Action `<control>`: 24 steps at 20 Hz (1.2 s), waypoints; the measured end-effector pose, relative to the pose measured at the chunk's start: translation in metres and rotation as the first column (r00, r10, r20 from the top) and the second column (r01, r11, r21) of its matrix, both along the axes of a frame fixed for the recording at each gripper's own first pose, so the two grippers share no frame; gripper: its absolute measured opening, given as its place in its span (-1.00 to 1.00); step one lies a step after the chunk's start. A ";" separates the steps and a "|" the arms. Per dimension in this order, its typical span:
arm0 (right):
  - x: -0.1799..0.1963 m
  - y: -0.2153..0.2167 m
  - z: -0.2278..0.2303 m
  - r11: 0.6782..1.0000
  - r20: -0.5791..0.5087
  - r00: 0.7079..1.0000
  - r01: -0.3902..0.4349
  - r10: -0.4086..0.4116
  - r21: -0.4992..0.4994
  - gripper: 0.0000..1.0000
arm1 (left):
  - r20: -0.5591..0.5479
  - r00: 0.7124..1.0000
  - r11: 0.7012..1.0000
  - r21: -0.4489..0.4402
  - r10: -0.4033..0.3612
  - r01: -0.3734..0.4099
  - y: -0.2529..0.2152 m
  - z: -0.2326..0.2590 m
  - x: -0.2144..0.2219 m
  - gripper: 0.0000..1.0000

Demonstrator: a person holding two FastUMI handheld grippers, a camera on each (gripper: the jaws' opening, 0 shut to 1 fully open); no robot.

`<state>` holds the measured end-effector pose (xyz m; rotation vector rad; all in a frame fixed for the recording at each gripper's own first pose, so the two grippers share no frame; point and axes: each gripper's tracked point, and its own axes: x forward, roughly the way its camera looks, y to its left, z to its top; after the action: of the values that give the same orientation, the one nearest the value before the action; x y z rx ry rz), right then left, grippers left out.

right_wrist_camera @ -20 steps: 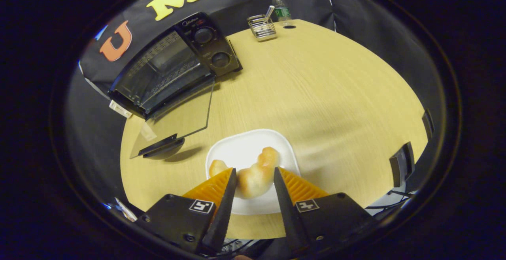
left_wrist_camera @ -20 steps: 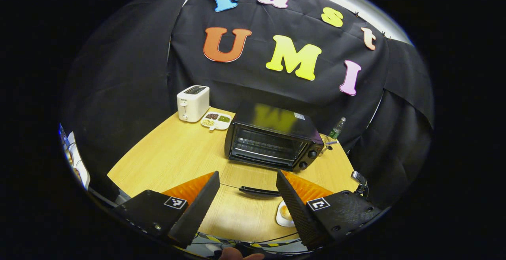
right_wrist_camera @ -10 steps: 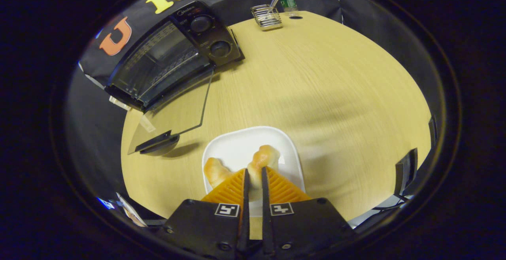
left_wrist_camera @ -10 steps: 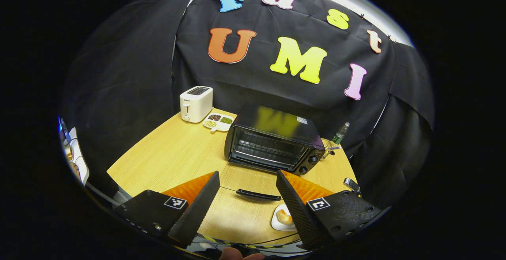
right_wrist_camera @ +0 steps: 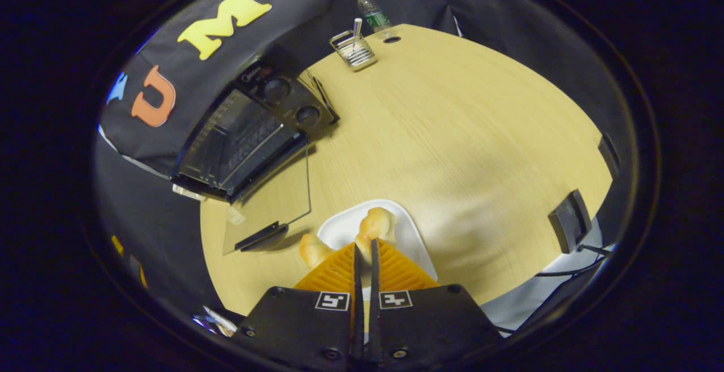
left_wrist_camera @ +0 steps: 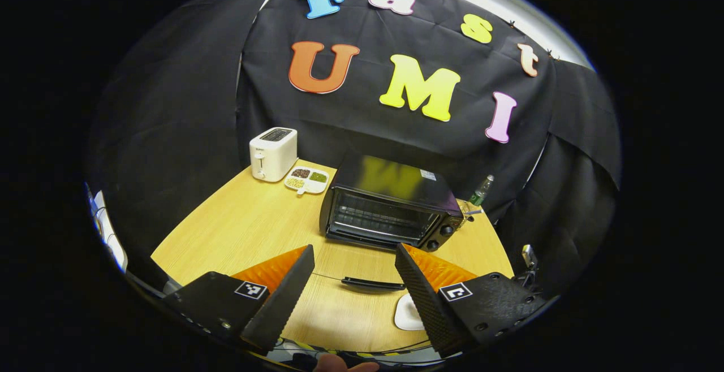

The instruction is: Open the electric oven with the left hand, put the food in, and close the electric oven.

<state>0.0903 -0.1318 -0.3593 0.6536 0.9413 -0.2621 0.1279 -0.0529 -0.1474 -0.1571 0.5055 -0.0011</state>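
Note:
The black electric oven (left_wrist_camera: 390,208) stands mid-table with its glass door (left_wrist_camera: 362,262) folded down flat and the handle (left_wrist_camera: 373,284) toward me. My left gripper (left_wrist_camera: 354,247) hovers open in front of it, nothing between its fingers. A bare white plate (left_wrist_camera: 406,312) lies beside its right finger. In the right gripper view, my right gripper (right_wrist_camera: 363,243) is shut on a golden curved bread (right_wrist_camera: 376,225) held just above the plate (right_wrist_camera: 416,247). The open oven (right_wrist_camera: 254,129) and its door (right_wrist_camera: 271,202) lie up and left of it.
A white toaster (left_wrist_camera: 273,153) and a divided dish of beans (left_wrist_camera: 307,178) sit at the back left. A wire holder (right_wrist_camera: 353,50) and a green bottle (right_wrist_camera: 373,13) stand behind the oven's right side. A black block (right_wrist_camera: 568,228) sits at the table's right edge.
My right gripper shut on the bread and raised it off the plate, which now looks bare in the left gripper view. The left gripper stayed open and shifted only a little.

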 end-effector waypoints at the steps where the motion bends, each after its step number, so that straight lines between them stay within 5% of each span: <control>1: -0.001 0.005 0.012 1.000 0.020 1.000 0.020 -0.020 0.009 -0.92 | 0.010 1.000 1.000 0.002 -0.016 0.016 0.002 0.003 0.003 0.90; 8: 0.053 0.068 0.068 0.989 0.193 0.975 0.088 -0.110 0.120 -0.89 | 0.037 0.995 0.996 0.008 -0.090 0.090 0.026 0.014 0.005 0.89; 14: 0.139 0.124 0.047 0.956 0.248 0.942 0.168 -0.228 0.240 -0.92 | 0.014 0.991 0.990 0.055 -0.130 0.129 0.060 0.023 -0.001 0.89; 24: 0.240 0.124 0.024 0.879 0.322 0.837 0.333 -0.442 0.341 -0.89 | -0.067 0.988 0.985 0.098 -0.138 0.145 0.105 0.010 -0.021 0.89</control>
<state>0.3303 -0.0081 -0.3357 1.1146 0.4469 -0.3529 0.1066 0.0521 -0.1372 -0.0200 0.5750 -0.1093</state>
